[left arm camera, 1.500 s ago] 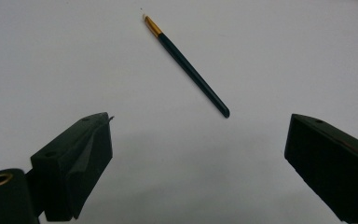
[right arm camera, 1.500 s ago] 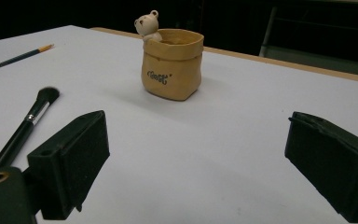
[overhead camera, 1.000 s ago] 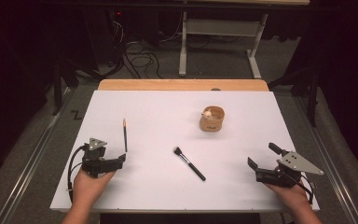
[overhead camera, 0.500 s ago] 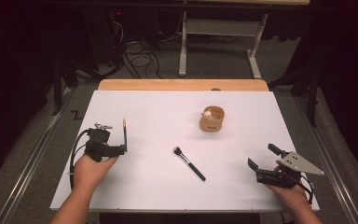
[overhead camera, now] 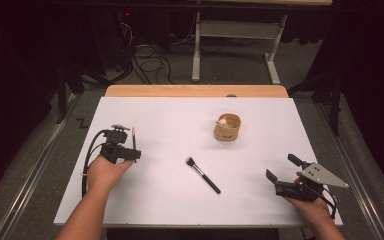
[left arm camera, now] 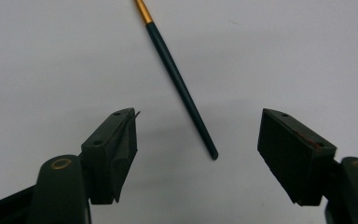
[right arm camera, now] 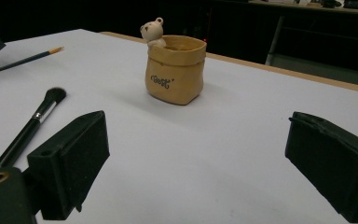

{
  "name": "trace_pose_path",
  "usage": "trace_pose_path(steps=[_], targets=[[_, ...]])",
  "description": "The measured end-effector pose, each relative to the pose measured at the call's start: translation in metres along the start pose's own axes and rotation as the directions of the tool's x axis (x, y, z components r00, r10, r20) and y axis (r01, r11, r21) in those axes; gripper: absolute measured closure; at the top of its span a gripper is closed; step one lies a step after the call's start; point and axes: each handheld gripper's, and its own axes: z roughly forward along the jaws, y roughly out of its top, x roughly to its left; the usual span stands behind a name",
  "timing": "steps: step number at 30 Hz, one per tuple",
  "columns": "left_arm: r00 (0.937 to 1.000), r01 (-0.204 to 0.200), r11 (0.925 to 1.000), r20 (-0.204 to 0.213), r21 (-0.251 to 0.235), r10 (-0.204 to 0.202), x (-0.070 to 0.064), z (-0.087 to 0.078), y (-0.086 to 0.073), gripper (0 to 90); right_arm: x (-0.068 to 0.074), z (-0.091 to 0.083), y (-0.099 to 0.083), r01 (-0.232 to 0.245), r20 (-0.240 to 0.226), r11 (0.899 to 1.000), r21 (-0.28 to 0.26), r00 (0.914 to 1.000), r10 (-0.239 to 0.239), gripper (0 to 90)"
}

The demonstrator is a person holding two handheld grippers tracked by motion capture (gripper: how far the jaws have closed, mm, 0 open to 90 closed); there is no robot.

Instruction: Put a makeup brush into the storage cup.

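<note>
A thin paintbrush with a dark handle and gold ferrule lies at the table's left. My left gripper hovers over its near end, tilted down. In the left gripper view the handle runs up from between the open jaws of the left gripper, touching neither. A black makeup brush lies at mid-table. Behind it stands a tan bag-shaped cup with a small bear figure on its rim. My right gripper rests open at the front right, facing the cup, with nothing between the jaws of the right gripper.
A white sheet covers the table, with a wooden strip along the far edge. Cables trail from both grippers. Dark floor and a desk frame lie beyond the table.
My left gripper has moved forward, away from the person, from the front-left edge to the thin paintbrush and now tilts down over its handle end. The right gripper has stayed put.
</note>
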Motion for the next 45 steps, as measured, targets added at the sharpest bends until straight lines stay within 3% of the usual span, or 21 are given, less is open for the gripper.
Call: trace_pose_path(steps=[4, 6, 11, 19, 22, 23, 29, 32, 41, 45], targets=[[0.9999, 0.014, 0.9999, -0.008, 0.005, -0.014, 0.000, 0.006, 0.009, 30.7, 0.000, 0.001, 0.000, 0.005, -0.003, 1.000, -0.001, 1.0000, -0.005, 6.6], [0.9991, 0.040, 0.9991, 0.013, 0.016, -0.040, 0.004, 0.014, 0.014, 34.9, 0.000, 0.001, 0.000, 0.006, -0.004, 1.000, -0.002, 1.0000, -0.006, 6.6], [0.9970, 0.077, 0.9967, 0.008, 0.025, -0.078, 0.010, 0.024, 0.017, 38.1, 0.000, 0.000, 0.000, 0.000, -0.004, 1.000, -0.004, 1.0000, 0.000, 6.6], [0.9879, 0.155, 0.9873, 0.003, 0.036, -0.155, 0.019, 0.035, 0.022, 42.5, 0.001, 0.001, -0.001, -0.002, -0.008, 1.000, -0.001, 1.0000, 0.002, 6.6], [0.9894, 0.145, 0.9874, -0.006, 0.064, -0.145, 0.020, 0.038, 0.025, 47.4, 0.001, 0.001, 0.000, 0.001, -0.012, 1.000, -0.007, 0.9999, -0.001, 6.6], [0.9928, 0.119, 0.9901, -0.026, 0.075, -0.117, 0.018, 0.039, 0.027, 48.1, 0.001, 0.000, 0.000, 0.002, -0.012, 1.000, -0.007, 0.9999, -0.002, 6.6], [0.9933, 0.116, 0.9903, -0.012, 0.077, -0.115, 0.012, 0.039, 0.033, 51.5, 0.001, 0.000, -0.001, -0.004, -0.009, 1.000, -0.005, 1.0000, 0.004, 6.6], [0.9936, 0.111, 0.9906, -0.026, 0.079, -0.109, 0.009, 0.040, 0.037, 52.8, 0.001, 0.000, -0.001, 0.000, -0.011, 1.000, -0.005, 0.9999, 0.000, 6.6], [0.9874, 0.149, 0.9843, -0.067, 0.095, -0.143, 0.009, 0.045, 0.040, 61.4, 0.001, 0.000, -0.001, 0.001, -0.016, 1.000, -0.007, 0.9999, -0.001, 6.6], [0.9871, 0.152, 0.9837, -0.066, 0.096, -0.146, 0.009, 0.045, 0.040, 64.0, 0.001, 0.001, -0.001, 0.001, -0.014, 1.000, -0.007, 0.9999, -0.001, 6.6]])
